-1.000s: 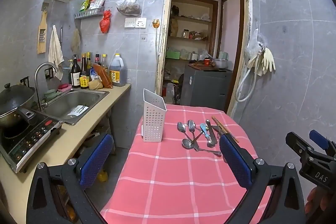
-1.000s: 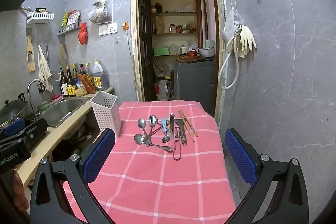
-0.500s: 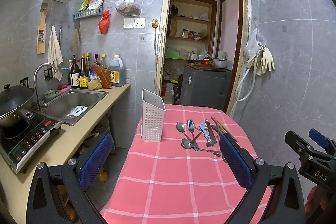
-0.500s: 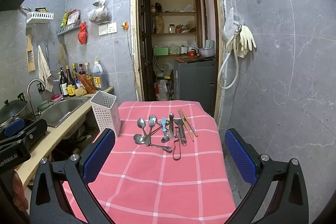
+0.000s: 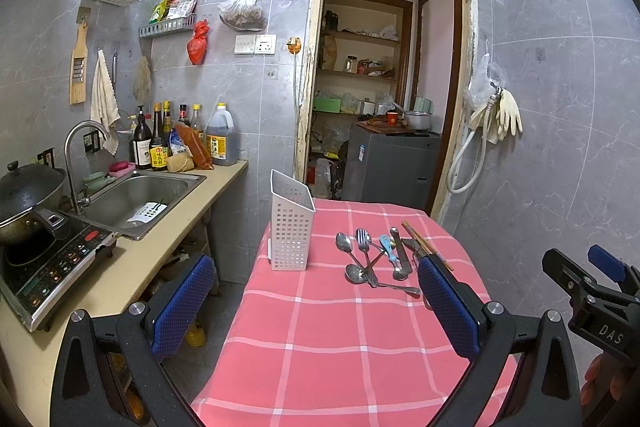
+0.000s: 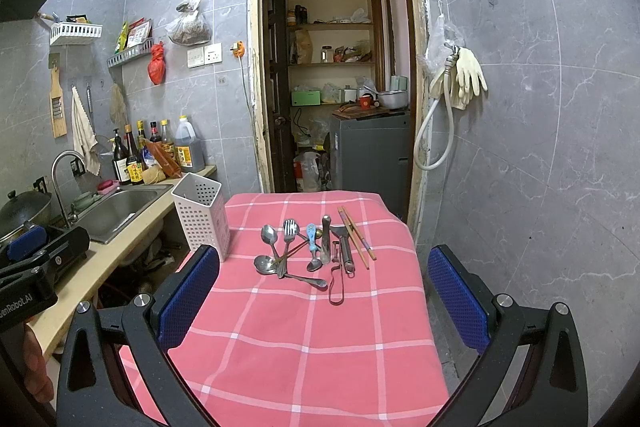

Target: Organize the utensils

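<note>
A white perforated utensil holder (image 5: 291, 227) (image 6: 202, 217) stands upright and empty at the left edge of a table with a pink checked cloth (image 5: 328, 343) (image 6: 304, 339). A pile of utensils (image 5: 380, 259) (image 6: 310, 251) lies beside it to the right: spoons, a fork, a blue-handled spoon, a peeler and wooden chopsticks (image 6: 357, 237). My left gripper (image 5: 316, 303) is open and empty, short of the pile. My right gripper (image 6: 324, 299) is open and empty, held above the near half of the table.
A counter on the left carries a steel sink (image 5: 136, 201), an induction hob with a wok (image 5: 28, 211) and several bottles (image 5: 176, 143). A doorway (image 6: 340, 87) opens behind the table. A tiled wall with hanging gloves (image 6: 468, 75) stands on the right.
Both views have shifted only slightly. The utensils and the holder have not moved. Both grippers stay open.
</note>
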`<state>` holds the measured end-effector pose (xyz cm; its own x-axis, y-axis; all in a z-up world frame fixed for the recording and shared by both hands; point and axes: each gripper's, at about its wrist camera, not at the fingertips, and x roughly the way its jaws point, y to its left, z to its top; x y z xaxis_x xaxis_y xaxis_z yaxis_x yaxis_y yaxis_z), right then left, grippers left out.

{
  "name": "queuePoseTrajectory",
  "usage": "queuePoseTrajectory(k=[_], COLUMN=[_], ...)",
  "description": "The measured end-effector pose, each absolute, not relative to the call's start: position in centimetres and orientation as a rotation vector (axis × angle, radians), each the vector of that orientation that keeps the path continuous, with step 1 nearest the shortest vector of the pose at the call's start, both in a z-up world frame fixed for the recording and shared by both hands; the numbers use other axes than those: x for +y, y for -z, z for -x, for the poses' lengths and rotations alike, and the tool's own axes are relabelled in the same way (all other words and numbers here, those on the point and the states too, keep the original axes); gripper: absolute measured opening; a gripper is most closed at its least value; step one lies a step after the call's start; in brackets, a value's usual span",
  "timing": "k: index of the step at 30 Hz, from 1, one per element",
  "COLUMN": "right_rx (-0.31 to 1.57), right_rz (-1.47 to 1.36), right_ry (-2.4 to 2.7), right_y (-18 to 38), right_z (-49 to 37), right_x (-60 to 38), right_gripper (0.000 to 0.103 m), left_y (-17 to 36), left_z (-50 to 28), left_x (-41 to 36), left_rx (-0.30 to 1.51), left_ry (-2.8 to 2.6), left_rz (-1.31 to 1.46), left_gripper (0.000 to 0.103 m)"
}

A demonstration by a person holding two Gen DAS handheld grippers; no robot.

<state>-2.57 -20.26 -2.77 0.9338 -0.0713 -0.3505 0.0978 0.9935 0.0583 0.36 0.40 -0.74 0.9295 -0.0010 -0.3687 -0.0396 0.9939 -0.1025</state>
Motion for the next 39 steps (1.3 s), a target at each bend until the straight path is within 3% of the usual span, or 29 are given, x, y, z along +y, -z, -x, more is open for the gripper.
queuePoseTrajectory(k=[39], right_rx=[0.356], right_rz=[-0.078], right_ry=[0.086], right_y=[2.82], right_z=[2.64], right_x=[-20.26], right_gripper=[0.102], left_y=[0.99], left_z=[-0.44], left_x=[0.59], left_rx=[0.378], left_ry=[-0.021], left_rz=[0.106], left_gripper=[0.103])
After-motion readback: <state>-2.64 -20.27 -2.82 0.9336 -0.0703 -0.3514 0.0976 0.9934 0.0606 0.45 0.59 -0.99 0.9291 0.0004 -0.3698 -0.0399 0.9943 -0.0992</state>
